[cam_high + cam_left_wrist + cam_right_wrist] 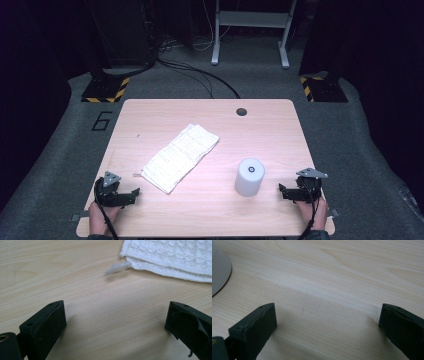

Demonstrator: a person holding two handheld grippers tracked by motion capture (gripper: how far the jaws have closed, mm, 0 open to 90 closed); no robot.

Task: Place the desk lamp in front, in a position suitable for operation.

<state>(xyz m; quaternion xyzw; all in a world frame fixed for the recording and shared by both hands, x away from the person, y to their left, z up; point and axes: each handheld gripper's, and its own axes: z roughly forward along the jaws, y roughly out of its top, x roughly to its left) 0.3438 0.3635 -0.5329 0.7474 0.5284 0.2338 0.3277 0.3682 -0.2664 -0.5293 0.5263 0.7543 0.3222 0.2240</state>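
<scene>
Nothing has been picked up or moved yet, judging by how things lie: a folded white waffle-weave towel (180, 157) rests flat on the wooden surface (150, 112), left of the white cylinder (249, 177), which stands upright with a small dark ring on its top face. The left tool (131, 193) sits low at the near edge, well to the left of the cylinder and just short of the towel's nearest corner; in the left gripper view its jaws stand wide apart with only bare wood between them, and the towel's corner (172, 258) with a loose tuft of thread (117, 267) lies ahead of them, untouched. The right tool (283, 192) rests just beside the cylinder on its right, pointing toward it; the right gripper view shows its jaws spread wide over bare wood too, with the cylinder's rounded base (219, 272) at the frame's edge, off to one side and not between them. Both hands look parked at a starting pose. So the work appears to be at its very beginning: the towel is still folded and unhandled, the cylinder stands free, and every reach, grasp and placement remains to be done.
</scene>
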